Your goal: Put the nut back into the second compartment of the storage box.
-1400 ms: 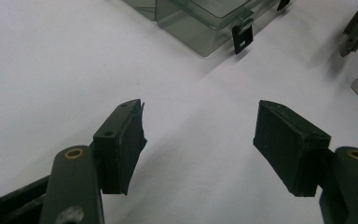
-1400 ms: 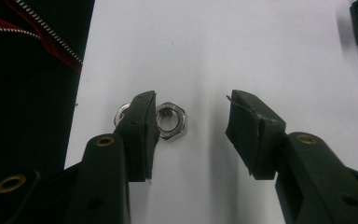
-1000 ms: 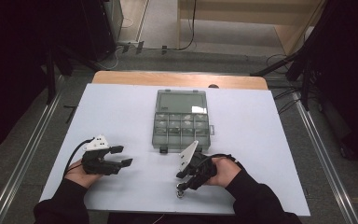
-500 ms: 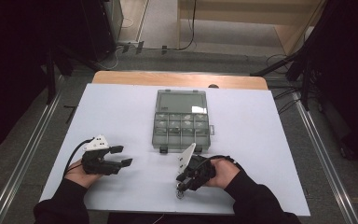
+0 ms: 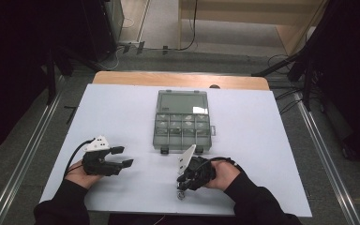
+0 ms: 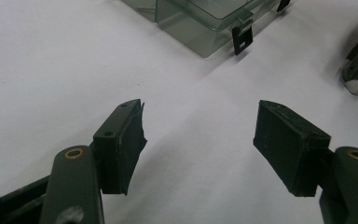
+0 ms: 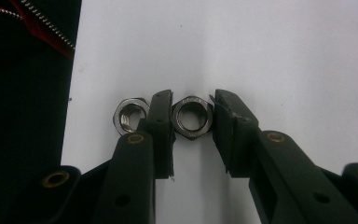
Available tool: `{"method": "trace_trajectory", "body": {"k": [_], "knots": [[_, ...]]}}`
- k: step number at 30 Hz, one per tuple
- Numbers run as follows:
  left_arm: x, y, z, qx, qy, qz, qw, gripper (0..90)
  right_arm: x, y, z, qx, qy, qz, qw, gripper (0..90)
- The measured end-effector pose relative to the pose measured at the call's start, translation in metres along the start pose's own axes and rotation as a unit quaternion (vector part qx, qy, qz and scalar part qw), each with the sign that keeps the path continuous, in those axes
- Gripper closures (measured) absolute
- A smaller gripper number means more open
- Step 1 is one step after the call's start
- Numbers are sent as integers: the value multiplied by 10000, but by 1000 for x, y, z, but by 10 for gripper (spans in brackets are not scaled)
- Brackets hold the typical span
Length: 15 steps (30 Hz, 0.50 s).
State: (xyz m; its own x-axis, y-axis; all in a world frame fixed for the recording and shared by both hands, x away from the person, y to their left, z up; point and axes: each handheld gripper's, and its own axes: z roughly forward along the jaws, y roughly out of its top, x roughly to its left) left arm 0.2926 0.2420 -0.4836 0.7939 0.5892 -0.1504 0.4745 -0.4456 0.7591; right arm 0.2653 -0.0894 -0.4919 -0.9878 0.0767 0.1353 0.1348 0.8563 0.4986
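My right gripper (image 7: 193, 109): jaws just closing around hex nut (image 7: 194, 117), pads touching or nearly; second nut (image 7: 129, 116) outside. My left gripper (image 6: 200, 140): jaws wide, empty.

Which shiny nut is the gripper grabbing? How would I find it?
Look at the white table, near the edge closest to the person, where the right gripper points down. Two silver six-sided nuts lie side by side there. The held nut sits between the two black jaws; the other nut lies just outside the left jaw.
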Motion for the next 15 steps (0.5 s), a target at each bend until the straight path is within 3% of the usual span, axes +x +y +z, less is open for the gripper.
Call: {"method": "trace_trajectory", "body": {"k": [4, 13, 15], "knots": [[0, 0, 0, 1, -4, 5, 10000, 328, -2, -1, -1, 3, 171, 205, 9996, 707], [0, 0, 0, -4, -14, 4, 10000, 328, -5, -1, -2, -52, 226, 238, 9994, 712], [0, 0, 0, -3, -13, 3, 10000, 328, -4, -2, -3, -5, 230, 342, 9992, 712]]}}
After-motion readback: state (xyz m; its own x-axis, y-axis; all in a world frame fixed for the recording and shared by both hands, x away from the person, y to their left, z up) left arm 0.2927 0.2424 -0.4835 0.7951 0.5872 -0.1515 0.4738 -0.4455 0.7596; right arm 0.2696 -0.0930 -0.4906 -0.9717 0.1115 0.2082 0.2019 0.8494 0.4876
